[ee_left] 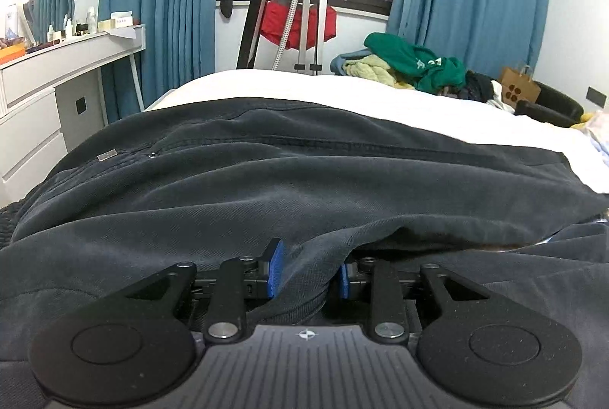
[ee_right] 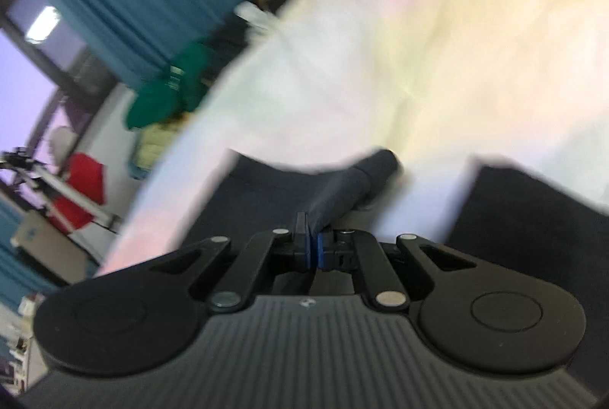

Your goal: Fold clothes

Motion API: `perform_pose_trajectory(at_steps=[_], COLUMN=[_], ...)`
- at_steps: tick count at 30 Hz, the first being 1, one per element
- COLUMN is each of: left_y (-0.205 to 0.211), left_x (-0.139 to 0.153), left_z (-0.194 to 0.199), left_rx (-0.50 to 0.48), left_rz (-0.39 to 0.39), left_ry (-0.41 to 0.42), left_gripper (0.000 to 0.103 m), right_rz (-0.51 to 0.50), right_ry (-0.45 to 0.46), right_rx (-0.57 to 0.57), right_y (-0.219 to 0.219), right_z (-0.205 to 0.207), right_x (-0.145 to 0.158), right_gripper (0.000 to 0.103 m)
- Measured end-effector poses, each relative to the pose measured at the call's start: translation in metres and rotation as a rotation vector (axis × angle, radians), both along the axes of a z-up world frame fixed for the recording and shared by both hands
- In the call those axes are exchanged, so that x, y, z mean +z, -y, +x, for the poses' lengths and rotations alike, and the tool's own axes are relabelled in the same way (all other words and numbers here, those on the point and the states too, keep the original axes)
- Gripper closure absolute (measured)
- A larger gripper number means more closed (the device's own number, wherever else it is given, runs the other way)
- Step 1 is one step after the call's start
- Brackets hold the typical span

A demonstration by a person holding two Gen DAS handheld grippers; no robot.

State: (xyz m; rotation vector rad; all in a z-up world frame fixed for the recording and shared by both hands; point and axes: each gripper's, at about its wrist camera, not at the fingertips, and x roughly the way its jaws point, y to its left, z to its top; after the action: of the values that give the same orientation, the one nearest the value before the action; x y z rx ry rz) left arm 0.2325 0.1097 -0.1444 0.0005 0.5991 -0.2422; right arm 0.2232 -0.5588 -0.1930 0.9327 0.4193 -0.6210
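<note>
Your left gripper (ee_left: 308,274): jaws narrow, fold of the dark garment (ee_left: 304,180) between. Right gripper (ee_right: 312,249): clamped on it; bed (ee_left: 342,85) beneath.

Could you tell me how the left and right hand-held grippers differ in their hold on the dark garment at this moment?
The left hand-held gripper has its pads apart, a thick fold of the dark garment between them; the right hand-held gripper is pinched nearly shut on a thin edge. The left view is level and sharp; the right is tilted and blurred. Both have blue pads.

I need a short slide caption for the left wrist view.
Left gripper, jaws apart around a fold of dark garment spread on a white bed.
</note>
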Motion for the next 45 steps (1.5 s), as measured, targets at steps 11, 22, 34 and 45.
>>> perform_pose_trajectory(at_steps=[11, 22, 34, 45], left_y=[0.002, -0.013, -0.048, -0.121], left_x=[0.022, 0.068, 0.099, 0.125], left_z=[-0.024, -0.112, -0.199, -0.228], left_rx=[0.015, 0.012, 0.228, 0.495], left_rz=[-0.061, -0.084, 0.011, -0.207], left_ry=[0.008, 0.017, 0.045, 0.021], left_gripper=[0.061, 0.045, 0.002, 0.0], right_rz=[-0.115, -0.216, -0.248, -0.033], right_ry=[-0.021, -0.009, -0.08, -0.13], right_rx=[0.0, 0.049, -0.09, -0.329], right_y=[-0.04, -0.11, -0.093, -0.046], right_z=[-0.034, -0.123, -0.176, -0.203], right_x=[0.022, 0.067, 0.077, 0.038], right_gripper=[0.092, 0.092, 0.035, 0.02])
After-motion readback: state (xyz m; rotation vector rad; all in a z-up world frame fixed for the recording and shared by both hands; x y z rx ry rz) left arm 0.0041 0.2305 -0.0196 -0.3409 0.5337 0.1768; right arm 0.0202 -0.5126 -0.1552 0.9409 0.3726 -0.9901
